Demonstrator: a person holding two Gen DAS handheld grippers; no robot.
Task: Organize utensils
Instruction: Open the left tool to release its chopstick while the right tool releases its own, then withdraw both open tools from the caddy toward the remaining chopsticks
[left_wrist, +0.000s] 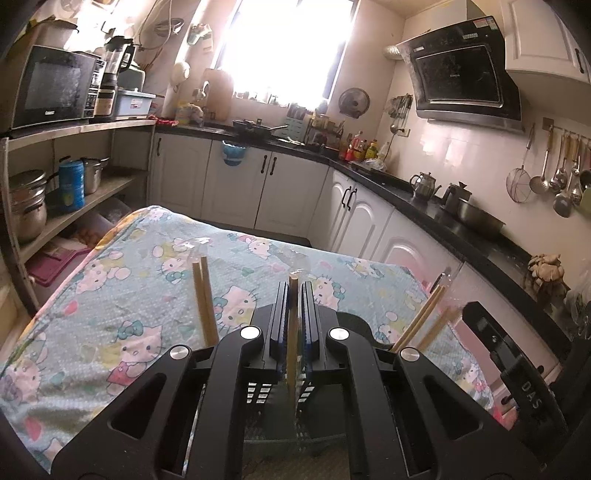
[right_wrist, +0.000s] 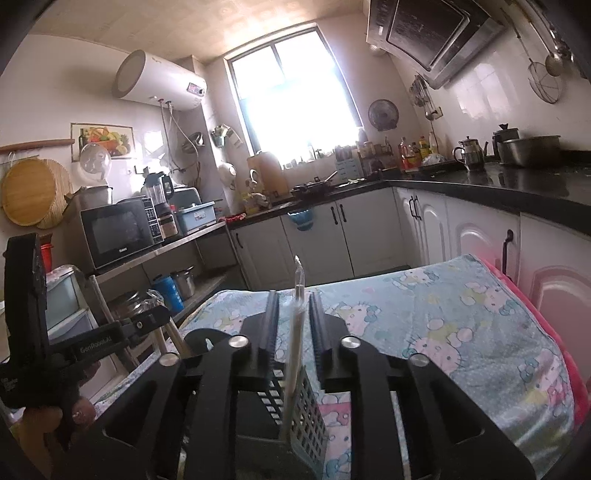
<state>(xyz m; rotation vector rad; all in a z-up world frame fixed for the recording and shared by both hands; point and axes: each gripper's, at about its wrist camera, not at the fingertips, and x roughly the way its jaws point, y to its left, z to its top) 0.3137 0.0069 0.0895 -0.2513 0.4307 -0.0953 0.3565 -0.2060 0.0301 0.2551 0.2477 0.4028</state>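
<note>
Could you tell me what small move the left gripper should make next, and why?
Probably open the left gripper: its jaws are shut on a wrapped chopstick pair whose lower end already sits inside the black utensil basket, so releasing should leave it standing there.

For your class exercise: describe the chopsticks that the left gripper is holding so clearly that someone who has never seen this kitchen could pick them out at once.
Find the table under the pale blue cartoon-cat cloth. At its near edge, wooden chopsticks stand in a black slotted plastic holder. The wanted tan wooden chopsticks in a clear wrapper stand upright, clamped between the black left gripper fingers, unlike the loose pairs leaning at left and right.
</note>
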